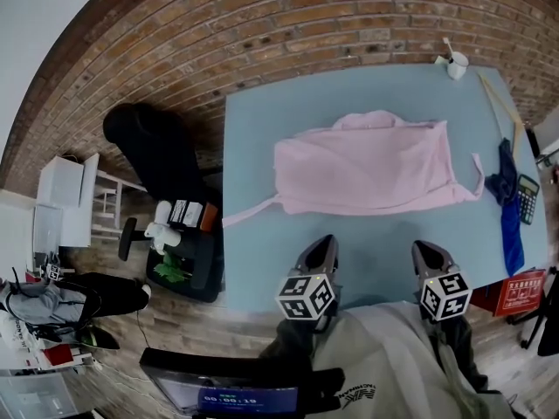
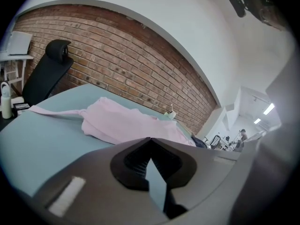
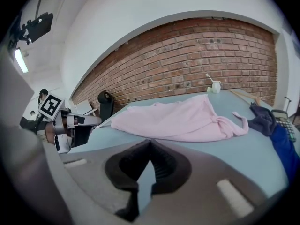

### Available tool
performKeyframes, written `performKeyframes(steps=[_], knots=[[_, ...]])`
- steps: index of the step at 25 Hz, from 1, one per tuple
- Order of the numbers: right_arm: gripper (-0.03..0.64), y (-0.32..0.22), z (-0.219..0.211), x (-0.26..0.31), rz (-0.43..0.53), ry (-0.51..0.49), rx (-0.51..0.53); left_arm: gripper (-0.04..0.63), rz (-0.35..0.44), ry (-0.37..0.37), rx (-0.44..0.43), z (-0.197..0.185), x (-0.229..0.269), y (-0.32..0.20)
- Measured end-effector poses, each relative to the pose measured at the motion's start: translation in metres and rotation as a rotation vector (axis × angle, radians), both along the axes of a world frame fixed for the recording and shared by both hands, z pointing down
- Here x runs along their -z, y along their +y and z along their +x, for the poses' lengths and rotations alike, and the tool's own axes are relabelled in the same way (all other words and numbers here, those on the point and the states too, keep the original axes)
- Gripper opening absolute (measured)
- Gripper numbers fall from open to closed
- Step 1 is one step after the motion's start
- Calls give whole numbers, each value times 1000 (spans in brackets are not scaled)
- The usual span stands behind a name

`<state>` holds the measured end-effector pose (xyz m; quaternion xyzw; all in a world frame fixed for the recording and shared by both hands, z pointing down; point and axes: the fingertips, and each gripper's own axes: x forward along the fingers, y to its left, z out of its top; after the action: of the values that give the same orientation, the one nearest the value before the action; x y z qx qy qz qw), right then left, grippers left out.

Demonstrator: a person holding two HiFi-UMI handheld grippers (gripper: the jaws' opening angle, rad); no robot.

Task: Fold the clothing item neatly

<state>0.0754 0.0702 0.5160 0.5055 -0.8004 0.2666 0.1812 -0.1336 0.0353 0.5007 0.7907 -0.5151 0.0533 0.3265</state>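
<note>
The left gripper and the right gripper are hovering side by side over the near edge of the blue table, each with its jaws pressed together on nothing. The pink garment is lying flat ahead of both tips, apart from them

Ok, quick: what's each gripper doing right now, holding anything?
Left gripper: closed, holding nothing, clear of the pink garment.
Right gripper: closed, holding nothing.
</note>
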Motion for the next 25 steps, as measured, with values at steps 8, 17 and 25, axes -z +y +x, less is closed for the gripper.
performKeyframes(steps=[8, 17, 25], knots=[[3, 6, -11, -3, -10, 0, 23, 8, -19, 7, 7, -4, -6, -1], [3, 3, -1, -4, -9, 8, 49, 8, -24, 6, 30, 6, -11, -1], [3, -3, 17, -7, -11, 1, 50, 8, -37, 2, 65, 13, -17, -1]])
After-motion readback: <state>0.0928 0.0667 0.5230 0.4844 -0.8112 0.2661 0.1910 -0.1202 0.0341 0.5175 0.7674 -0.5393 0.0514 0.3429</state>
